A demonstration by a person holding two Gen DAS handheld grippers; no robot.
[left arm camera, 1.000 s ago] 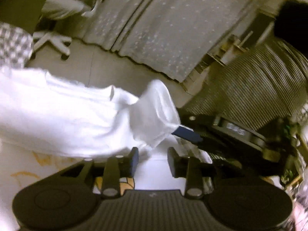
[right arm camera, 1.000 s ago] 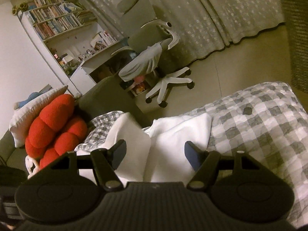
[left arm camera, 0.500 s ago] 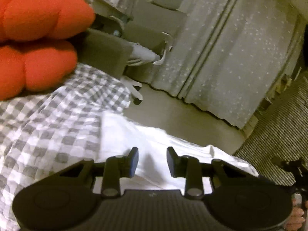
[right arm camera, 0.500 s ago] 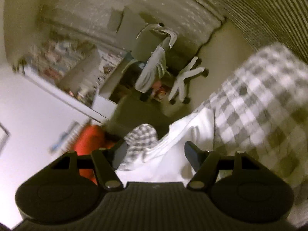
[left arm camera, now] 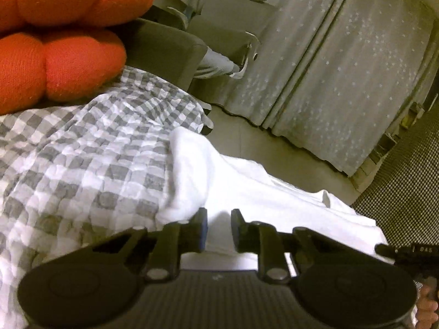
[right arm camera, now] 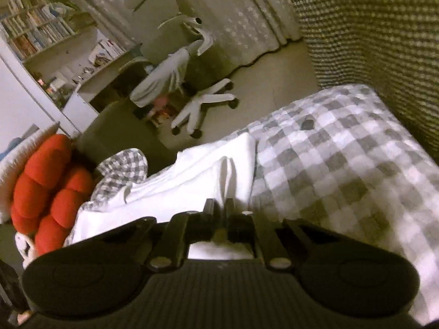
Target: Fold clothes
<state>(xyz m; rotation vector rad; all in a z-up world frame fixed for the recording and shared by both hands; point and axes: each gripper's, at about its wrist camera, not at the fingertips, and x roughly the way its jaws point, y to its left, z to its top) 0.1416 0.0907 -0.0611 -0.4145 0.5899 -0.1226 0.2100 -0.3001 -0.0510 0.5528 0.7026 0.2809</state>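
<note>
Plainly one white garment (right arm camera: 192, 186); two grippers, right gripper (right arm camera: 219, 205) closing.

Red cushion (left arm camera: 63, 27), checked blanket (right arm camera: 343, 159), swivel chair (right arm camera: 175, 63), bookshelf (right arm camera: 35, 33) w/ books.

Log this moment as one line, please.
task: fold clothes | white garment on checked bedspread | right gripper closing on fabric fold | left gripper over garment, jaws apart

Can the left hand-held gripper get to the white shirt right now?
Probably yes. The white shirt lies spread on the checked blanket right before the left hand-held gripper, with nothing in between.
</note>
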